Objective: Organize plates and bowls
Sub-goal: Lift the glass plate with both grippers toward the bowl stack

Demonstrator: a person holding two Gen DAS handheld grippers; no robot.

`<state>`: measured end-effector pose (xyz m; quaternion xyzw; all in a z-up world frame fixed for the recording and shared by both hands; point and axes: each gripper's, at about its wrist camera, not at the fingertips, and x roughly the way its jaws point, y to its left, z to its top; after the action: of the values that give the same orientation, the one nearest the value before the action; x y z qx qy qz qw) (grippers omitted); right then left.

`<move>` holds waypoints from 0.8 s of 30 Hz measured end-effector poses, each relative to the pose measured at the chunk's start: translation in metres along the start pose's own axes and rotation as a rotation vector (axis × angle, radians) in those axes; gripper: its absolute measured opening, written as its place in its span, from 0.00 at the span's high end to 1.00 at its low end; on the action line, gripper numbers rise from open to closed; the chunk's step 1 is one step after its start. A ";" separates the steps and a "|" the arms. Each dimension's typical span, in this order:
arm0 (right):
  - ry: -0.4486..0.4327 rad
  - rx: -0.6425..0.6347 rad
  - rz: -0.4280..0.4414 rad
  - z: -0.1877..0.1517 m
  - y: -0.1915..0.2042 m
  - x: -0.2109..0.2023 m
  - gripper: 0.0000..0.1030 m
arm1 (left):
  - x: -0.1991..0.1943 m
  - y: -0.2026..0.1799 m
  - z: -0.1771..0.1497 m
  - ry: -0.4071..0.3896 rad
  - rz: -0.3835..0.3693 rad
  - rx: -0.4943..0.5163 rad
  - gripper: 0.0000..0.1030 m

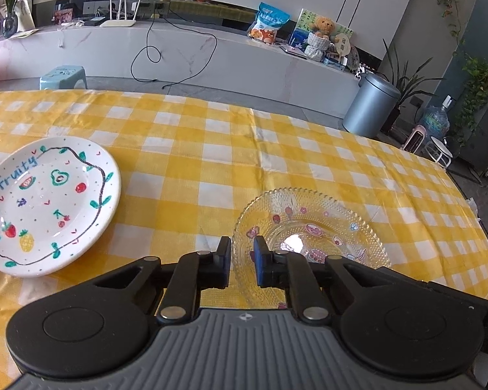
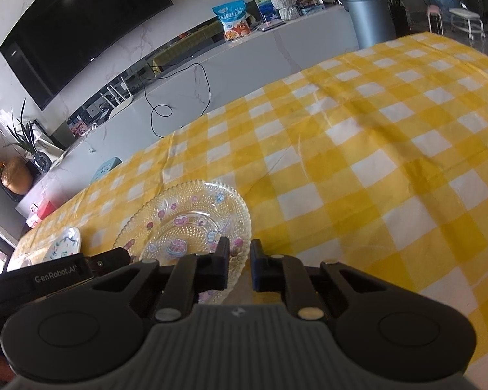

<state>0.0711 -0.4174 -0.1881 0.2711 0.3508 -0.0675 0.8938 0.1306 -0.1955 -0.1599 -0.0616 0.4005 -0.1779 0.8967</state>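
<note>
Both grippers pinch the glass plate (image 1: pixel 309 227): left gripper (image 1: pixel 242 253) on its left rim, right gripper (image 2: pixel 239 256) on its right. Lift level together, then stack it on the fruit plate (image 1: pixel 48 204).

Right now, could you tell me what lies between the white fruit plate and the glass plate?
Only bare yellow checked tablecloth separates the white fruit plate from the glass plate, as the left wrist view shows.
</note>
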 end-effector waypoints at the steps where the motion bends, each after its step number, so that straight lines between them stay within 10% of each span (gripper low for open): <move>1: 0.005 0.007 0.006 0.001 -0.001 -0.001 0.89 | -0.003 0.000 0.000 -0.001 0.002 0.001 0.86; 24: 0.037 -0.024 0.063 -0.025 0.037 -0.090 0.90 | -0.109 0.016 -0.032 -0.014 0.001 -0.029 0.86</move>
<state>0.0008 -0.3794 -0.1276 0.2726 0.3593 -0.0301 0.8920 0.0441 -0.1397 -0.1101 -0.0757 0.3969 -0.1713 0.8985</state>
